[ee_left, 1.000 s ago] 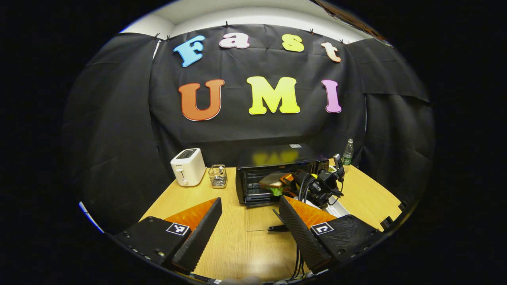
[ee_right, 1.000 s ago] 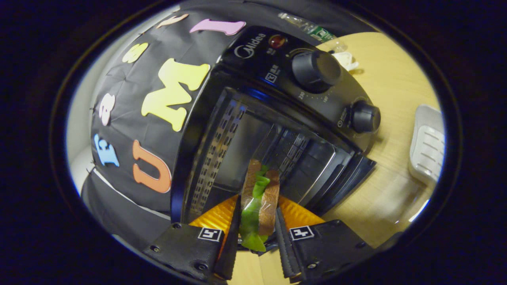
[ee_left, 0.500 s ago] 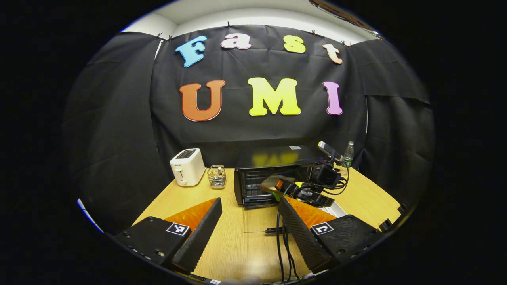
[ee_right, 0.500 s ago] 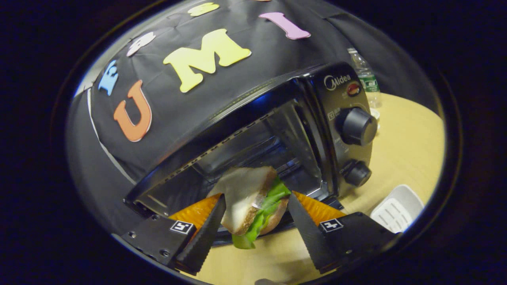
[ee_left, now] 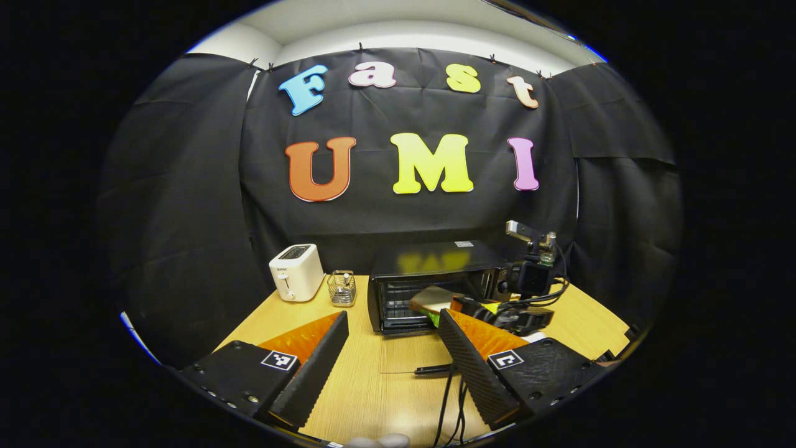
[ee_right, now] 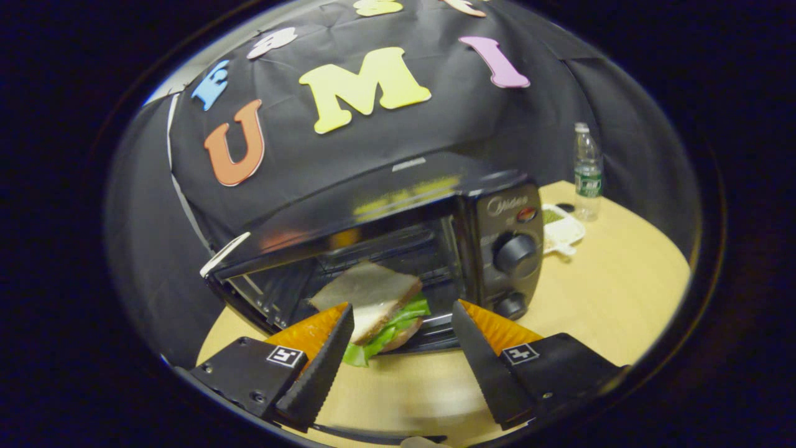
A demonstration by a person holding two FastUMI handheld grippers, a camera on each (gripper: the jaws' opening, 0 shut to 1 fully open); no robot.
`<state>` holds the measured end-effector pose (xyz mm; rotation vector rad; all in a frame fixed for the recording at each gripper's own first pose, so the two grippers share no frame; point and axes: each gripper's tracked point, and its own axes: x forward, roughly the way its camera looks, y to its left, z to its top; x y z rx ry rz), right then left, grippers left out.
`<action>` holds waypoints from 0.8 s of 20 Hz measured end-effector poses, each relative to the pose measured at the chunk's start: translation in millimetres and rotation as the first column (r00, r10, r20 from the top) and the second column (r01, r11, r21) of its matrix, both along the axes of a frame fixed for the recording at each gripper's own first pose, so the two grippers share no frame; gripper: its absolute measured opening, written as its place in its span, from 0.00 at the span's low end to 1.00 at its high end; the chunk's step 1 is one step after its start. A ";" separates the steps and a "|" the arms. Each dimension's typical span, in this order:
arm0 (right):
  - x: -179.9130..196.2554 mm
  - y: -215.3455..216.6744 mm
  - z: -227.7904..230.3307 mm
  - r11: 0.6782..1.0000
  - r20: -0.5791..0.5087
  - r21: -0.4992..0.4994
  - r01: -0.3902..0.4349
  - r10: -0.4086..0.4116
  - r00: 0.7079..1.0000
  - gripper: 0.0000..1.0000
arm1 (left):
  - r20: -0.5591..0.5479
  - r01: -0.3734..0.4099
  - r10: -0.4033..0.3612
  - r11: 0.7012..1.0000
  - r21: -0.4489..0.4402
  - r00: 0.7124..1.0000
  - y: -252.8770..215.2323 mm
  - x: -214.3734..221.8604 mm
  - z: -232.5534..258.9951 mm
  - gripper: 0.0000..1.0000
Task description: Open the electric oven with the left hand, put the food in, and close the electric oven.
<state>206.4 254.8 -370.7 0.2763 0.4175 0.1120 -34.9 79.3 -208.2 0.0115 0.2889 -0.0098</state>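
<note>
While the sandwich (ee_right: 372, 305) lies at the mouth of the electric oven (ee_right: 398, 249), part inside and part over the front edge, treat placement as unfinished. Your right gripper (ee_right: 401, 339) has its fingers spread wide and released, with nothing between them. Your left gripper (ee_left: 392, 354) is likewise spread and empty above the table (ee_left: 385, 398), short of the lowered glass door (ee_left: 410, 354). Nudge the sandwich fully onto the rack with the right fingers, draw that gripper clear, then lift the door by its handle (ee_left: 433, 370) with the left, checking that no lettuce overhangs the sill
</note>
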 end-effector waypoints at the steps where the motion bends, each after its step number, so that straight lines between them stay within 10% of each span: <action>1: -8.7 -9.7 13.3 0.999 0.024 -0.034 -0.011 0.012 1.000 0.96 | 0.012 -0.005 0.005 1.000 0.007 1.000 0.3 0.7 2.7 0.96; 16: -145.2 -255.3 170.4 0.956 0.267 -0.245 0.161 -0.093 0.959 0.96 | -0.086 0.073 -0.073 0.997 0.005 0.994 -81.6 20.4 -107.6 0.95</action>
